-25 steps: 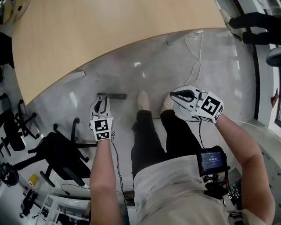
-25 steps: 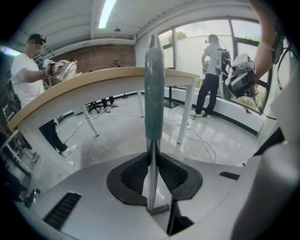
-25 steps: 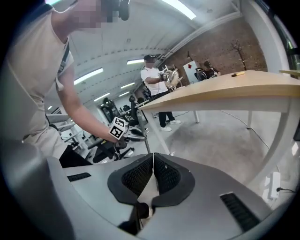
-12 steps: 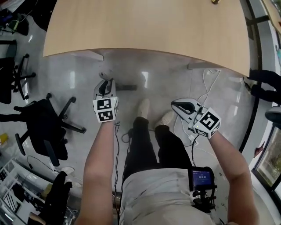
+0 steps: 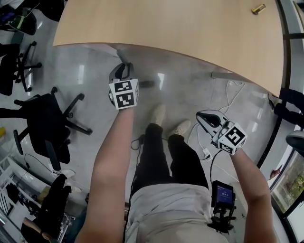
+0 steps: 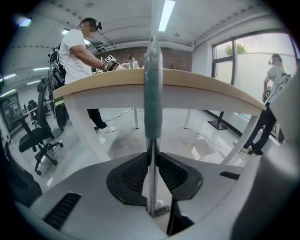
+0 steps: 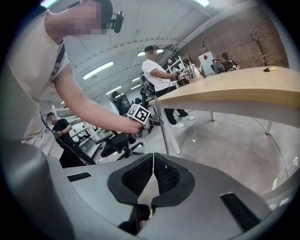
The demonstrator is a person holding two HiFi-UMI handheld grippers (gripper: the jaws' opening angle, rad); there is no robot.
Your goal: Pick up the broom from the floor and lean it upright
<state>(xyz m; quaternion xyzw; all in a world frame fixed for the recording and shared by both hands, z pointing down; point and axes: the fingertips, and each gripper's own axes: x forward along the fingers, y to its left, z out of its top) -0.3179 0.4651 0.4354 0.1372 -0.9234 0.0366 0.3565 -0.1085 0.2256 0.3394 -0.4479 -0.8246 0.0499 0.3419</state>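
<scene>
Grey polished floor (image 5: 190,61) runs under a curved wooden table (image 5: 166,23), with black office chairs (image 5: 47,123) off to your left and a white cable (image 5: 228,95) trailing by your right foot. Your left gripper (image 6: 151,154) is clenched on the broom (image 6: 152,89): both dark pads press the thin metal shaft from either side, and the grey-green sleeve of the handle rises above them, straight up the middle of the left gripper view and past the table's edge. Below the pads you can see a bit of the bristles at the foot of the shaft. From the head view, that gripper sits just in front of the table's near edge, its marker cube facing up at you, and the dark broom head (image 5: 146,84) lies on the floor just beside it, to the right. Whether the handle touches the table edge you cannot tell. Your right gripper (image 5: 202,116) hangs well apart from the broom, out past your right shoe (image 5: 182,126), and its jaws are pressed together with nothing between them. Its view looks across to your left arm and the table. A small brass object (image 5: 259,8) lies on the far right of the tabletop. Another person (image 6: 79,47) stands at the table's far side, and a second one (image 6: 276,84) by the window.
</scene>
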